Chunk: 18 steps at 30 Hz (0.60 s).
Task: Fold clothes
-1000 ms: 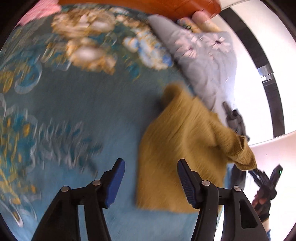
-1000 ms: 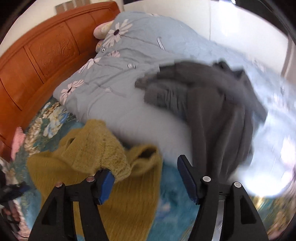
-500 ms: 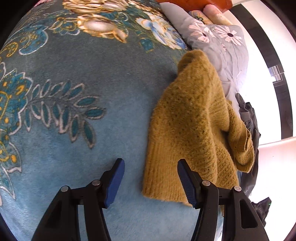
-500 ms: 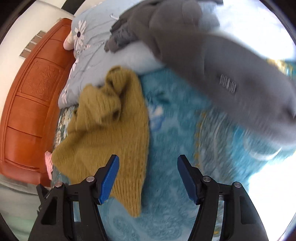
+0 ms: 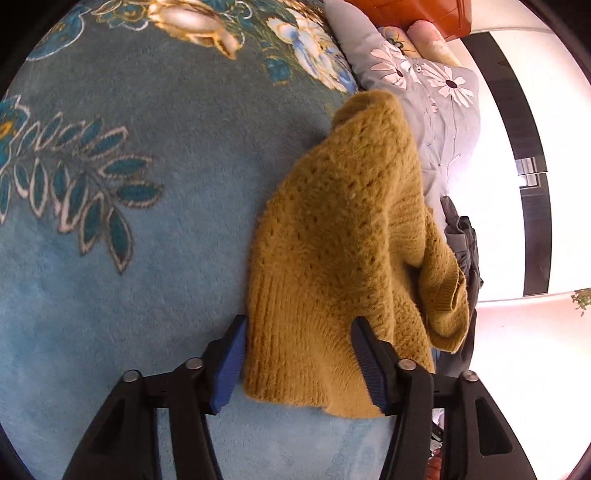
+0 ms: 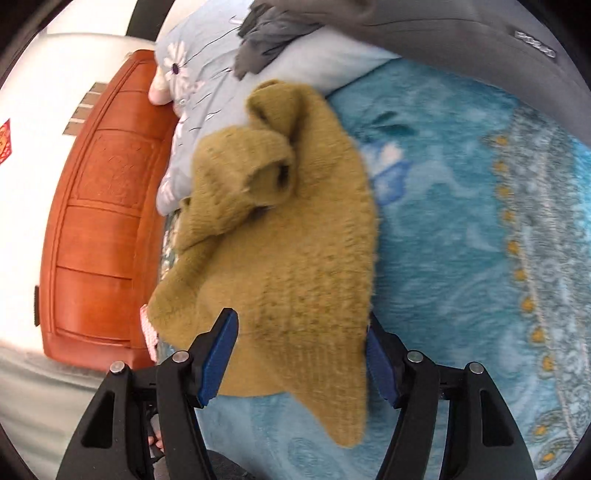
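A mustard yellow knitted sweater [image 5: 343, 236] lies crumpled on a blue floral bedspread [image 5: 129, 229]; it also shows in the right wrist view [image 6: 291, 251]. My left gripper [image 5: 299, 362] is open, its blue pads on either side of the sweater's ribbed hem. My right gripper [image 6: 299, 358] is open too, straddling another edge of the sweater hem. A loose sleeve cuff [image 5: 447, 295] lies folded over the sweater's body.
A grey-blue quilt with daisies [image 5: 436, 96] lies bunched behind the sweater, with dark grey clothes [image 6: 424, 29] on it. An orange wooden headboard [image 6: 96, 229] stands at the bed's end. The bedspread [image 6: 480, 221] stretches out beside the sweater.
Both grippers have moved in toward the sweater. Its hem now lies between the open jaws of each; before, it lay ahead of them.
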Each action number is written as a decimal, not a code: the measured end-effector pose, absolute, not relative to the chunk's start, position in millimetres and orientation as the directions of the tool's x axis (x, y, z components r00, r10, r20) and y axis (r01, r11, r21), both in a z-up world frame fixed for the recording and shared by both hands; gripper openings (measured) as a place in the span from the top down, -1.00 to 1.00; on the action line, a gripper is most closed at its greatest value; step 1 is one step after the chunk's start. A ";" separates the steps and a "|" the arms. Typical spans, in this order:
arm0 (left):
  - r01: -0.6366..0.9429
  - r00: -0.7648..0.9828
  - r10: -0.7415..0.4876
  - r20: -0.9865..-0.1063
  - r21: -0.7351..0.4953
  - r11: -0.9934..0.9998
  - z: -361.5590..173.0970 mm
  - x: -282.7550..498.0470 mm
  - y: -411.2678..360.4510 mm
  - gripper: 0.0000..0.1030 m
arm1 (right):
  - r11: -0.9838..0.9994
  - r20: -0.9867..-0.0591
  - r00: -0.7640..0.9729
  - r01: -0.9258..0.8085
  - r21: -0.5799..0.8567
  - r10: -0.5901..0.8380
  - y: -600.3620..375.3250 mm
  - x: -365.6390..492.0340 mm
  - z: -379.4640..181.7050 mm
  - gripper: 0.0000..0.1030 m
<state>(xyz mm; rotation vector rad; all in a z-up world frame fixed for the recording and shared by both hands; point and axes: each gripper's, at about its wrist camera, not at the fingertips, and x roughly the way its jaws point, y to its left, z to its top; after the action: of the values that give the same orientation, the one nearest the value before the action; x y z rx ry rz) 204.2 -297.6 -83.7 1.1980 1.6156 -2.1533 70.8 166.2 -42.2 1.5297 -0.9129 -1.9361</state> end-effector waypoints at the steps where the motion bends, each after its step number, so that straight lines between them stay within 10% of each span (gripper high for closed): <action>1: 0.594 -0.654 0.294 -0.697 -0.714 -0.371 -85.5 206.2 -298.6 0.11 | -0.634 -0.620 -0.242 -0.024 0.773 -0.747 163.8 70.3 -41.5 -0.31; 9: 0.688 -0.613 0.181 -0.769 -0.632 -0.355 -85.0 214.5 -285.1 0.74 | -0.640 -0.647 -0.211 -0.111 0.760 -0.732 159.0 75.4 -48.7 0.31; 12: 0.694 -0.611 0.161 -0.775 -0.622 -0.362 -73.3 214.6 -282.5 0.80 | -0.665 -0.679 -0.202 -0.139 0.734 -0.706 159.7 75.0 -45.8 0.68; 18: 0.660 -0.652 0.136 -0.746 -0.647 -0.381 -35.7 229.4 -279.8 0.81 | -0.659 -0.658 -0.230 -0.084 0.747 -0.717 167.4 76.9 -14.9 0.77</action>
<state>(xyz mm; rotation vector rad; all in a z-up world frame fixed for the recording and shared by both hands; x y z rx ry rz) 229.4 -279.8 -35.7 1.0681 1.4925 -2.0954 76.9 167.4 -14.9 1.5951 -0.9548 -1.9413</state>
